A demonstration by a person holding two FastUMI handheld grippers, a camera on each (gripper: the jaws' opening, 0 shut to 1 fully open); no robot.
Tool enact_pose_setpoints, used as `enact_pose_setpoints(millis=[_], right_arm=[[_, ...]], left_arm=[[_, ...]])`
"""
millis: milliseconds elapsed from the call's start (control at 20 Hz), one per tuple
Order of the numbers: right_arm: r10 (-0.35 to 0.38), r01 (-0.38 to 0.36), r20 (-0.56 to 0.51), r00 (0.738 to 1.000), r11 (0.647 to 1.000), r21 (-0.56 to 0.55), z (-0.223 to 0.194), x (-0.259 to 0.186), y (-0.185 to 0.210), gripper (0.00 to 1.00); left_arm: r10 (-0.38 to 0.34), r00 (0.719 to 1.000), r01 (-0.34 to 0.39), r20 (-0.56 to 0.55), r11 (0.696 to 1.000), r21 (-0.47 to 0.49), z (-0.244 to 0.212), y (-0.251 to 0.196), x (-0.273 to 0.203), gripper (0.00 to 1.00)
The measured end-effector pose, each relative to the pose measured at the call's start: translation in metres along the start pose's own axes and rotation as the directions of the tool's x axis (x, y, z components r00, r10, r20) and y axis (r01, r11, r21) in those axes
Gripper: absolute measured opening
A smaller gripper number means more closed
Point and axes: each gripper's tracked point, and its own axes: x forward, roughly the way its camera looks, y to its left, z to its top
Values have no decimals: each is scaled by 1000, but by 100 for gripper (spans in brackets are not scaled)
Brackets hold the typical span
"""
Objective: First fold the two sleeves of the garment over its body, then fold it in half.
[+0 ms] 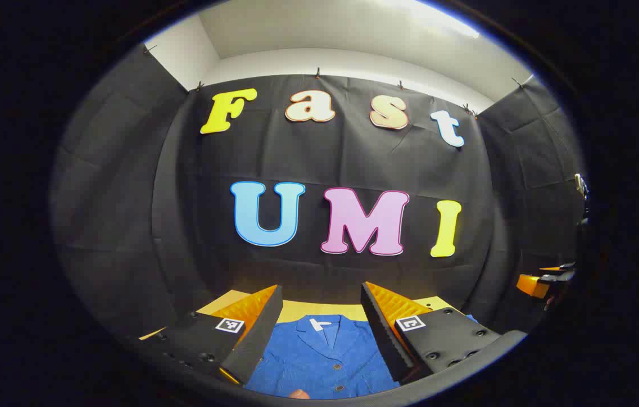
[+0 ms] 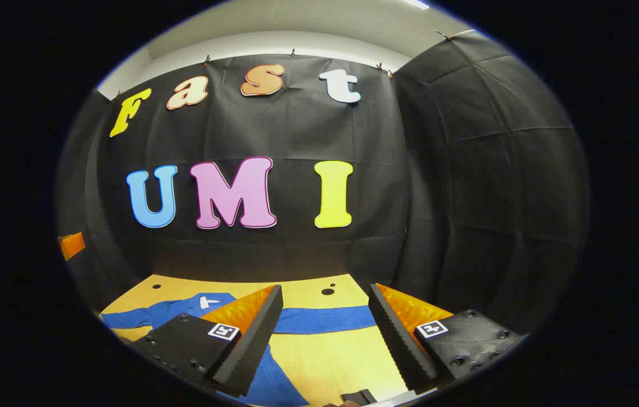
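Note:
A blue button-up shirt (image 1: 322, 356) lies flat on the yellow wooden table (image 1: 319, 310), collar toward the back wall. My left gripper (image 1: 322, 333) hangs open above the shirt's chest, nothing between its fingers. In the right gripper view the shirt's body (image 2: 175, 311) sits at the lower left and one sleeve (image 2: 325, 319) stretches straight out to the right across the table (image 2: 331, 362). My right gripper (image 2: 325, 333) is open above that sleeve, holding nothing. The right gripper (image 1: 545, 280) also shows at the far right edge of the left gripper view.
Black cloth walls close the booth at the back and sides, right behind the table's far edge. Two small dark holes (image 2: 328, 290) mark the tabletop near the back. An orange part of the other gripper (image 2: 72, 245) shows at the left edge.

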Motion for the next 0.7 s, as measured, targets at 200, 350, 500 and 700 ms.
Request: enact_pose_setpoints(millis=[200, 350, 500, 700], right_arm=[[29, -30, -11, 1000, 999, -12, -6, 1, 17, 97], [43, -44, -16, 999, 999, -13, -8, 4, 23, 97], [54, -54, -7, 999, 999, -7, -4, 5, 29, 97], [67, -67, -1, 998, 998, -17, -4, 5, 35, 97]], left_arm=[[18, 1000, -18, 6, 1000, -3, 0, 6, -2, 80], [33, 999, -33, -4, 999, 5, -5, 14, -5, 80], [53, 998, -53, -15, 999, 1, -8, 24, -7, 80], [69, 997, -70, -22, 998, -7, -12, 31, -7, 80]])
